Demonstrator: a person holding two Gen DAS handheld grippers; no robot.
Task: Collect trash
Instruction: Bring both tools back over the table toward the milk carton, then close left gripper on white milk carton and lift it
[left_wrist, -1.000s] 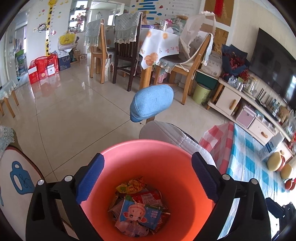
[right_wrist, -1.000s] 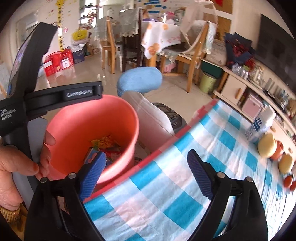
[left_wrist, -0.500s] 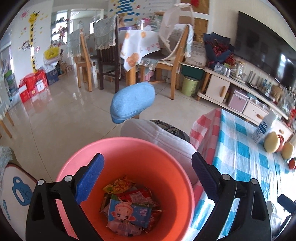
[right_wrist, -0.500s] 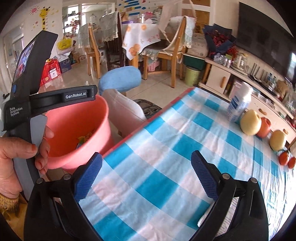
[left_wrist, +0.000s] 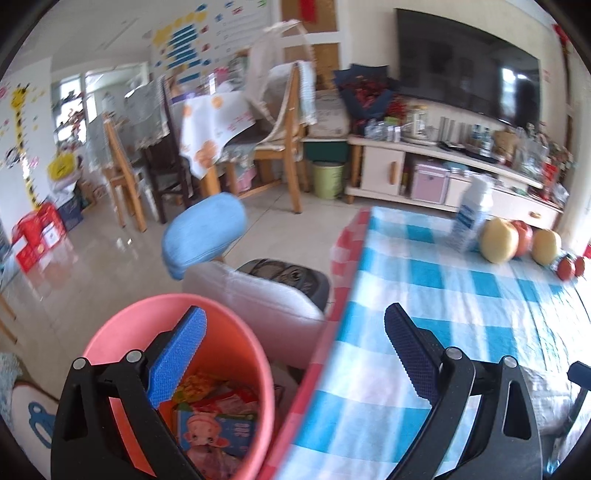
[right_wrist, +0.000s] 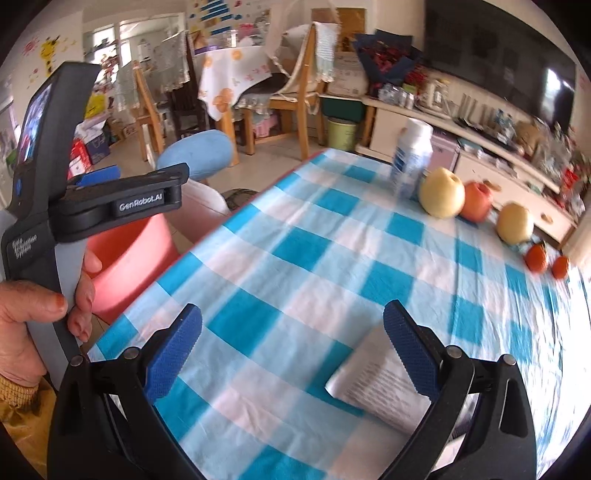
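A pink-red bin (left_wrist: 133, 332) stands beside the table's left edge and holds several snack wrappers (left_wrist: 218, 424); it also shows in the right wrist view (right_wrist: 129, 258). My left gripper (left_wrist: 295, 354) is open and empty, its left finger over the bin and its right finger over the blue-checked tablecloth (left_wrist: 424, 295). My right gripper (right_wrist: 291, 354) is open and empty above the cloth (right_wrist: 314, 266). A silver-white wrapper (right_wrist: 376, 384) lies flat on the cloth just inside my right finger. The left gripper's body (right_wrist: 110, 206) shows at left, held by a hand.
A white-blue bottle (right_wrist: 410, 158), two yellow pears (right_wrist: 441, 192), a red apple (right_wrist: 476, 201) and small oranges (right_wrist: 537, 256) stand at the table's far side. A chair with a blue headrest (left_wrist: 205, 230) stands beyond the bin. Dining chairs and a TV cabinet are farther off.
Both grippers have swung right, away from the bin and over the table. The bin has slid to the left in both views. The silver-white wrapper has come into the right wrist view.
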